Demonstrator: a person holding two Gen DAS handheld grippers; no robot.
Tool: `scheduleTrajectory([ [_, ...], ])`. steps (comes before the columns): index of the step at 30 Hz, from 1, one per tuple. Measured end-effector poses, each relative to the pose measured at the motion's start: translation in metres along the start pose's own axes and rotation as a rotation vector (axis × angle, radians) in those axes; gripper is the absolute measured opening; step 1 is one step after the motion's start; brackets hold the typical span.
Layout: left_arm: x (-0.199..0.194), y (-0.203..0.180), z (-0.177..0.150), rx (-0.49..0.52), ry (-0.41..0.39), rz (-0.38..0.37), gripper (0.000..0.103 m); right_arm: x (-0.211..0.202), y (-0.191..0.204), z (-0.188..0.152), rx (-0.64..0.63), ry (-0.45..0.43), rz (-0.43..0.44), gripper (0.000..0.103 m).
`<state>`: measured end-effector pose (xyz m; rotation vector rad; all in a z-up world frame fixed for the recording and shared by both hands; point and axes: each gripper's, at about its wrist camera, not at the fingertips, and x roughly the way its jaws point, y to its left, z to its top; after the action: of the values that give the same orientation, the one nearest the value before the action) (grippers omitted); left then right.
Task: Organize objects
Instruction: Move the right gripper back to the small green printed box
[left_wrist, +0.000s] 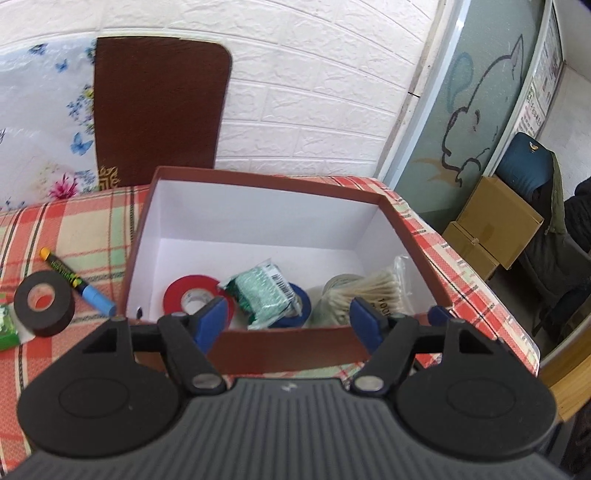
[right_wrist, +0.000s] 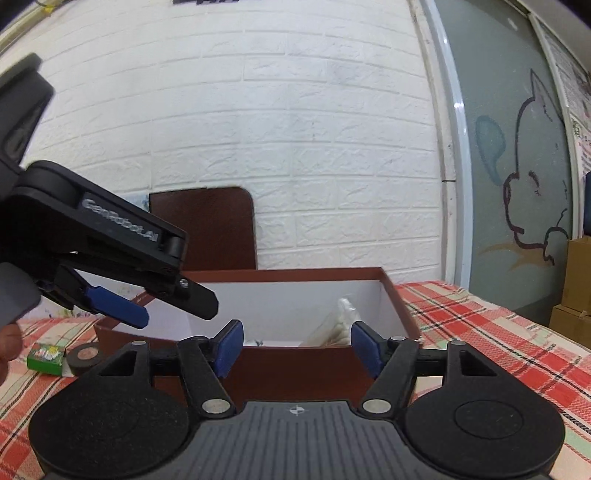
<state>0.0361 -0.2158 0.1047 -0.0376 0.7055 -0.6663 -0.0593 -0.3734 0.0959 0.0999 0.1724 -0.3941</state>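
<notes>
Both grippers hover with jaws apart over an open brown box (left_wrist: 258, 343) on a plaid tablecloth (left_wrist: 74, 229)

The left gripper (left_wrist: 291, 314) holds nothing, its blue pads spread wide above the near wall; the right gripper (right_wrist: 297, 345) is likewise spread and empty. Inside the box lie a red tape roll (left_wrist: 192, 291), a green packet (left_wrist: 262, 295) on a blue tape roll (left_wrist: 301, 301), and a bag of cotton swabs (left_wrist: 376, 291). Left of the box, on the cloth, sit a black tape roll (left_wrist: 44, 302), a blue-capped marker (left_wrist: 79, 288) and a small green box (right_wrist: 46, 356)
</notes>
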Motion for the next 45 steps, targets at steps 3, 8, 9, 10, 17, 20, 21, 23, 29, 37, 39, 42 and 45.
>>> scheduleTrajectory([
  [3, -0.008, 0.007, -0.003, -0.003, -0.007, 0.009, 0.075, 0.01, 0.002, 0.007, 0.011, 0.023, 0.007, 0.064],
  [8, -0.026, 0.028, -0.013, -0.032, -0.031, 0.04, 0.076, 0.009, 0.009, 0.012, 0.049, 0.026, 0.043, 0.064],
  [9, -0.03, 0.034, -0.016, -0.041, -0.033, 0.046, 0.076, 0.006, 0.013, 0.011, 0.036, 0.017, 0.049, 0.064],
  [10, -0.034, 0.041, -0.02, -0.051, -0.034, 0.053, 0.076, 0.001, 0.018, 0.009, 0.024, 0.006, 0.061, 0.064],
  [17, -0.05, 0.097, -0.05, -0.161, -0.007, 0.139, 0.076, -0.02, 0.065, -0.016, -0.028, 0.056, 0.219, 0.064],
  [20, -0.054, 0.123, -0.062, -0.218, 0.005, 0.182, 0.076, -0.019, 0.088, -0.028, -0.076, 0.12, 0.278, 0.064],
  [21, -0.056, 0.131, -0.066, -0.234, 0.006, 0.196, 0.076, -0.017, 0.094, -0.03, -0.085, 0.139, 0.298, 0.064],
  [23, -0.058, 0.148, -0.072, -0.264, 0.008, 0.229, 0.076, -0.015, 0.107, -0.033, -0.103, 0.17, 0.332, 0.064],
  [29, -0.068, 0.205, -0.093, -0.371, 0.002, 0.336, 0.076, -0.004, 0.141, -0.037, -0.171, 0.241, 0.406, 0.062],
  [37, -0.088, 0.265, -0.116, -0.403, -0.087, 0.433, 0.076, 0.025, 0.187, -0.047, -0.245, 0.316, 0.473, 0.059],
  [39, -0.087, 0.268, -0.122, -0.357, -0.133, 0.441, 0.076, 0.031, 0.198, -0.047, -0.248, 0.322, 0.497, 0.059],
  [42, -0.084, 0.266, -0.131, -0.306, -0.208, 0.47, 0.077, 0.043, 0.213, -0.042, -0.245, 0.309, 0.533, 0.06],
  [45, -0.089, 0.275, -0.131, -0.363, -0.254, 0.518, 0.077, 0.056, 0.227, -0.035, -0.229, 0.292, 0.558, 0.064],
])
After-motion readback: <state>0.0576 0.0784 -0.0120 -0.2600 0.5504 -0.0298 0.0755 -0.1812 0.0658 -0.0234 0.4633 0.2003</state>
